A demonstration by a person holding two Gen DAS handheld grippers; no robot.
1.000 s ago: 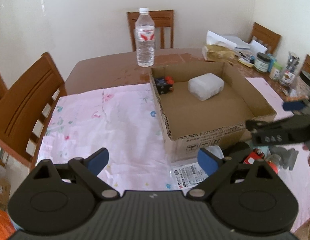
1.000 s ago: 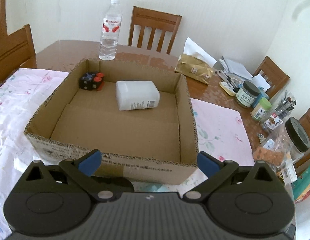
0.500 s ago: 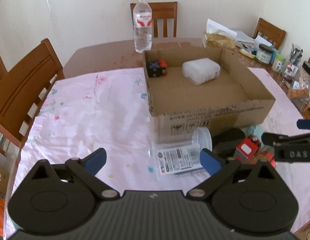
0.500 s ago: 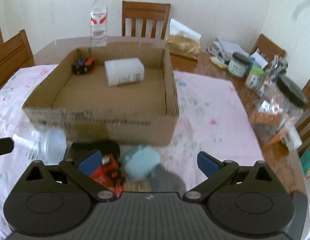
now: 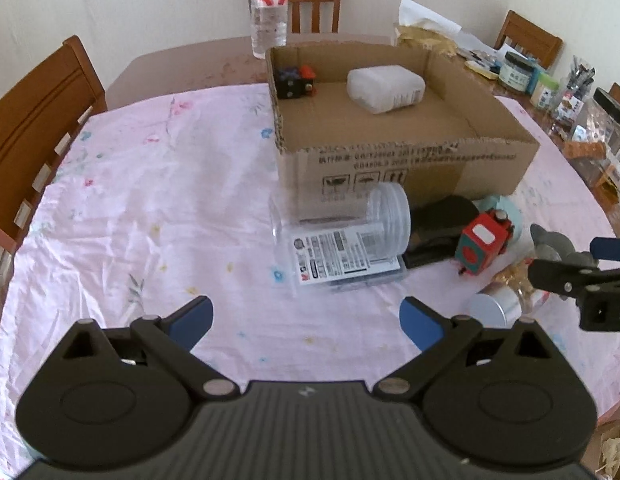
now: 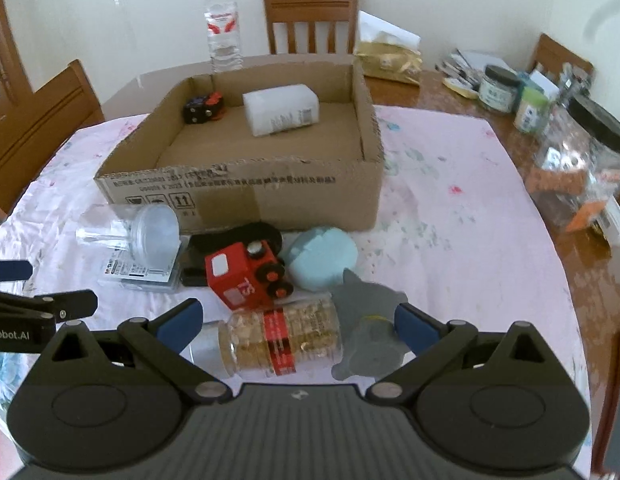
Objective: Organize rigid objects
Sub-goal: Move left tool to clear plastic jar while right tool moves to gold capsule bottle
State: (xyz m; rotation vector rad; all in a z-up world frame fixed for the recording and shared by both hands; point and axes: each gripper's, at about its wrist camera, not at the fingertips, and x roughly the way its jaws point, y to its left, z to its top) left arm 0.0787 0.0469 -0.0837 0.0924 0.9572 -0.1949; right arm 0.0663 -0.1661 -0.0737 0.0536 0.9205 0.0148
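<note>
Both grippers — left gripper and right gripper — hang with jaws spread, gripping nothing, above the toy train, clear jar and snack jar lying near the table's front edge, just before the cardboard box.

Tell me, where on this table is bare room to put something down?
Bare pink floral tablecloth lies left of the cardboard box, and more to its right. The box floor is bare in front of the white plastic bottle. Crowded: the red toy train pile before the box.
</note>
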